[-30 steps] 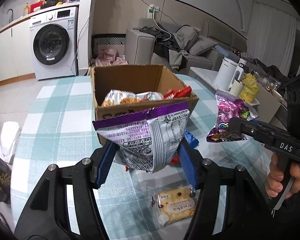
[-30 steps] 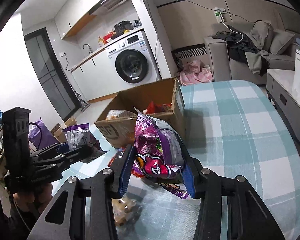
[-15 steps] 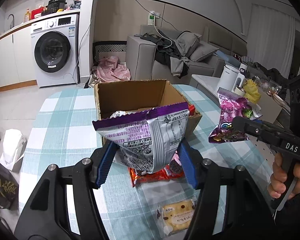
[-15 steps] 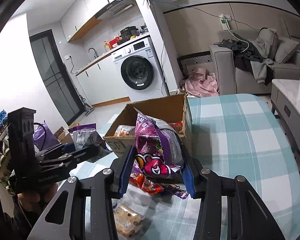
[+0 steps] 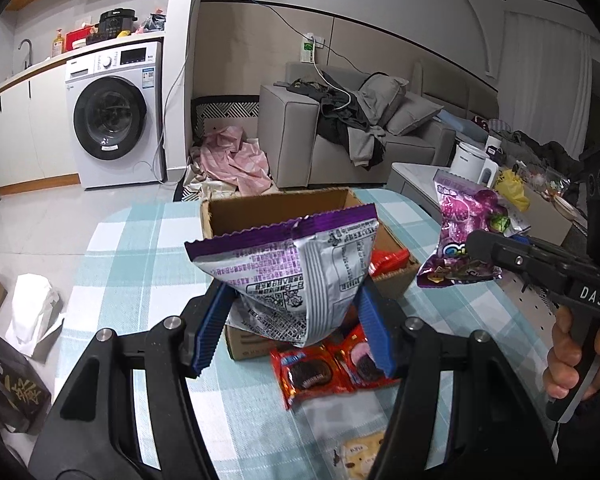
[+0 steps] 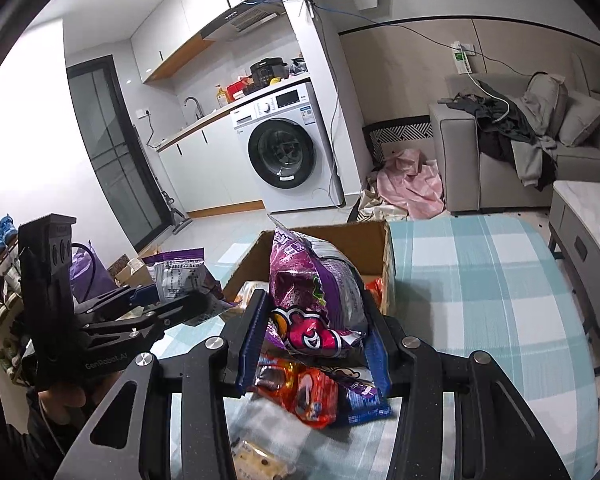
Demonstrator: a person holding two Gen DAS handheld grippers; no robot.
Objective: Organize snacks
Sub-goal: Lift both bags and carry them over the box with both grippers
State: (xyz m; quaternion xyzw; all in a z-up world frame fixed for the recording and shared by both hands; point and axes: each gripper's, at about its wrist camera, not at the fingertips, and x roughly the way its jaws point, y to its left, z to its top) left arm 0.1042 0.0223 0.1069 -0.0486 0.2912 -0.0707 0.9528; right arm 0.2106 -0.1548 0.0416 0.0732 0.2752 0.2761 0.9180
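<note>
Snacks are split between the two claws, the box (image 5: 276, 208) and the table (image 5: 112, 256). Left claw (image 5: 296, 320) grips a silver bag (image 5: 296, 276) with a purple top seam, its blue pads (image 5: 210, 332) pressed on the bag's lower sides; the bag hangs in front of the box, above its near wall. Right claw (image 6: 314, 344) is clamped narrow on a purple bag (image 6: 316, 292) with a pink cartoon face, held just in front of the box, clear of the table. Each claw shows in the other's view: the right one (image 5: 476, 240) to the right of the box with its purple bag (image 5: 464, 224), the left one (image 6: 196, 302) to the left of the box with the silver bag (image 6: 180, 276). Inside the box lies a red packet (image 5: 388, 258). In front of the box, on the checked cloth, lie red cookie packs (image 5: 324, 368); nearer than these sits a pale biscuit pack (image 5: 360, 452). A hand (image 5: 572, 356) holds the right claw's handle.
</note>
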